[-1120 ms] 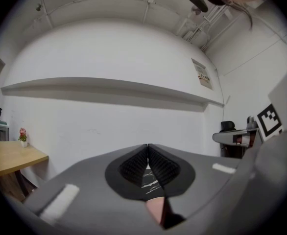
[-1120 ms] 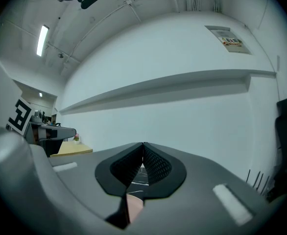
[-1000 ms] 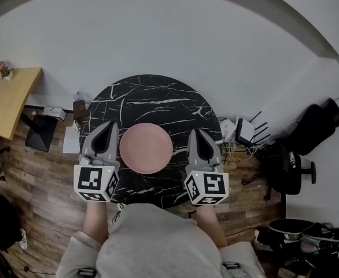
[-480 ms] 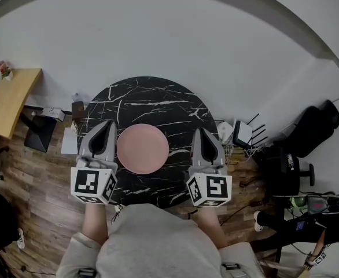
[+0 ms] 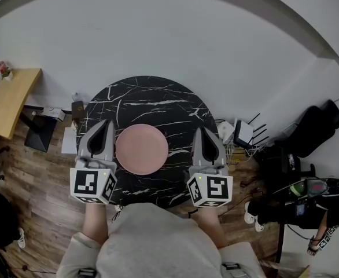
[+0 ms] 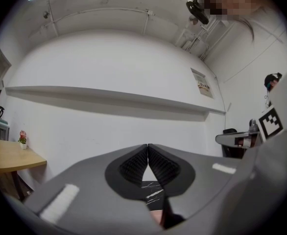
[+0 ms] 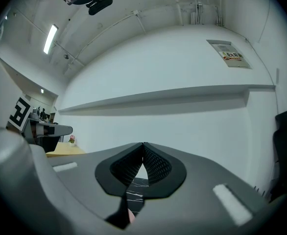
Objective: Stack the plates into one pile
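Pink plate (image 5: pixel 142 149) (layers indistinct) sits between left hand-held gripper (image 5: pixel 107 123) and right hand-held gripper (image 5: pixel 200 131), both closed.

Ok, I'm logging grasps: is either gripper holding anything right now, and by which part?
Nothing is held. The left gripper and right gripper are both shut and empty, either side of the pink plate.

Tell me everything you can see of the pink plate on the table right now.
The pink plate is round, plain and smooth-looking. It lies flat on the near half of the black marble table, between the left hand-held gripper and the right hand-held gripper; both are shut and hold nothing. Nothing lies on it. From above, one plate or a stack cannot be told.
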### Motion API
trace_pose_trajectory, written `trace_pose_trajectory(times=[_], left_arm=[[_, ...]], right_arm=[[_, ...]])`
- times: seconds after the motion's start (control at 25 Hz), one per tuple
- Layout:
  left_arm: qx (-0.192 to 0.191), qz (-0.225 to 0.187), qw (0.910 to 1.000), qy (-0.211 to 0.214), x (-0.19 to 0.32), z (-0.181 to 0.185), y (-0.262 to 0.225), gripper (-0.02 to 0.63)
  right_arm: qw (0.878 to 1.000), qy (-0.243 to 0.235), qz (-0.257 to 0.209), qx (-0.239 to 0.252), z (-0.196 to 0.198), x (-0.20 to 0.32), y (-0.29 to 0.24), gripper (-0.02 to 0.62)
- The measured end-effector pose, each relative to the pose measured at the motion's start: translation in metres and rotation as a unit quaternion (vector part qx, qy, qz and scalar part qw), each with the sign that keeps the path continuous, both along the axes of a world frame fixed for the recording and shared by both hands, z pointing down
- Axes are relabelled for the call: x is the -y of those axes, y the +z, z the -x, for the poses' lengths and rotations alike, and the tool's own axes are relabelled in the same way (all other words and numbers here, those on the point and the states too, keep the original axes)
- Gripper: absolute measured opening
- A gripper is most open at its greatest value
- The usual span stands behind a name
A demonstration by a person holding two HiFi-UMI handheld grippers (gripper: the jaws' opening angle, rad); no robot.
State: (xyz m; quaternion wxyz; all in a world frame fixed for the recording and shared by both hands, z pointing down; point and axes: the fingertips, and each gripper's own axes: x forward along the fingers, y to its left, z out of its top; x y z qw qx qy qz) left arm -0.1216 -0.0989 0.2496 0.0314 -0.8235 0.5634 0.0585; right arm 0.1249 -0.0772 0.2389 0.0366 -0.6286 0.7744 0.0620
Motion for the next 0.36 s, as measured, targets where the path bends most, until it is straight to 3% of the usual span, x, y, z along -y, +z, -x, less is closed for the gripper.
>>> trace_pose_trajectory(times=[0.36], left_arm=[[-0.004, -0.009, 0.9999, -0.001, 0.007, 0.0059, -0.0014, 0.06]], right_arm=[[1.0, -0.006, -0.004, 0.005, 0.0064, 0.0089, -0.003, 0.005]])
